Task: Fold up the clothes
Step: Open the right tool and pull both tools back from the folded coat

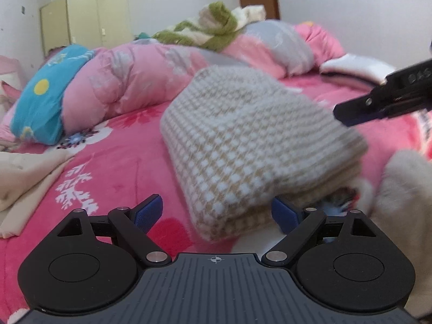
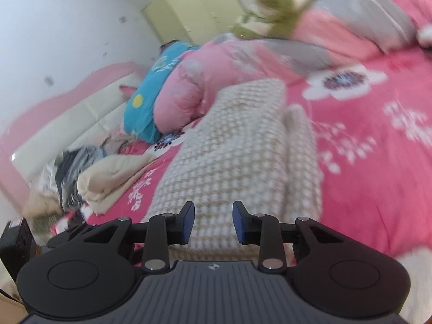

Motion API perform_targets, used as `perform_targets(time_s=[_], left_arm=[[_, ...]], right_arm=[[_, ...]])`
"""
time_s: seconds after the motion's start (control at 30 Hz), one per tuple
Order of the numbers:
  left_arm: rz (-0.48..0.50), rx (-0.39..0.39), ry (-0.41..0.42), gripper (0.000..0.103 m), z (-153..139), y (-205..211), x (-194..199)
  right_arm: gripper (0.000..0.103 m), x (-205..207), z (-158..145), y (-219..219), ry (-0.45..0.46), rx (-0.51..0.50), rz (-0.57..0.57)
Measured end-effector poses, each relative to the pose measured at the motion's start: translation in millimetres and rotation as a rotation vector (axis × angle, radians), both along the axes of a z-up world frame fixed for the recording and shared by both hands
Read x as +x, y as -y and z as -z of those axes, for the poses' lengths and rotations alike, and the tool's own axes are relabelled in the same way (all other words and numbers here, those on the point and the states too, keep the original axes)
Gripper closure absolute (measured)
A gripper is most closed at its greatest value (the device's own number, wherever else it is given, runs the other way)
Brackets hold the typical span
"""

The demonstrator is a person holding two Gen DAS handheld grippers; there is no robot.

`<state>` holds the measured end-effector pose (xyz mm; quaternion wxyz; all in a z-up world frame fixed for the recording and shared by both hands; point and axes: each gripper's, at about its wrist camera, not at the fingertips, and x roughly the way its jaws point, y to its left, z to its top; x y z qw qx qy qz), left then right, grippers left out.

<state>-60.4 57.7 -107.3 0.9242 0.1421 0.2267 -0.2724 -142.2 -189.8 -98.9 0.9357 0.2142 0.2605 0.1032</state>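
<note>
Left tool [image 1: 216,210] wide open around the near end of the checked sweater [image 1: 251,140], not pinching it; right tool [image 2: 213,221] narrow and empty just above it. Sweater already folded into a thick bundle on the pink bed [image 1: 127,151]. Maybe tidying left, plus the cream cloth [image 2: 113,178] far left.

Beige-and-white checked sweater [image 1: 243,145], pink floral blanket [image 1: 129,156]

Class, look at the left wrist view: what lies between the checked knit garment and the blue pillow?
Only a bare stretch of pink floral blanket separates the checked knit garment from the blue pillow; the left wrist view shows this.
</note>
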Motion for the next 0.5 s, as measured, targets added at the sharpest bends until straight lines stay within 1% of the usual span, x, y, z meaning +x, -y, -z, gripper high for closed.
perform_targets(time_s=[0.03,0.07,0.13,0.17,0.2,0.3,0.33,0.37,0.4,0.43,0.5], left_arm=[[-0.033,0.006,-0.009,0.020,3.6,-0.7,4.0],[-0.066,0.013,-0.017,0.030,7.2,-1.4,8.1],[-0.129,0.019,-0.038,0.031,13.7,-3.8,16.0],[-0.139,-0.015,-0.071,0.031,12.7,-10.6,18.9],[-0.147,-0.048,-0.105,0.031,11.7,-17.7,21.6],[-0.128,-0.145,-0.225,0.030,8.3,-38.0,28.9],[-0.093,-0.197,-0.285,0.030,7.5,-47.6,30.5],[-0.057,-0.253,-0.343,0.026,6.6,-57.4,31.8],[-0.024,-0.336,-0.391,0.022,5.0,-68.8,32.0],[-0.002,-0.434,-0.430,0.019,3.7,-81.7,32.8],[0.004,-0.583,-0.467,0.012,3.4,-98.3,37.4]], right_arm=[[0.071,1.8,1.4,-5.0,-0.001,-0.036,0.001],[0.071,3.5,2.7,-10.0,-0.003,-0.072,0.002],[0.073,12.8,15.7,-16.2,-0.067,-0.158,0.017],[0.081,15.9,22.9,-16.4,-0.095,-0.166,0.023],[0.083,19.1,30.1,-16.6,-0.122,-0.175,0.029],[0.085,20.0,30.5,-16.0,-0.127,-0.172,0.030],[0.085,20.4,30.6,-15.9,-0.128,-0.171,0.031],[0.085,20.7,30.7,-15.7,-0.130,-0.170,0.031],[0.085,21.0,30.9,-15.5,-0.132,-0.169,0.031],[0.085,21.3,31.0,-15.3,-0.133,-0.168,0.032],[0.085,22.0,31.3,-15.0,-0.137,-0.166,0.032]])
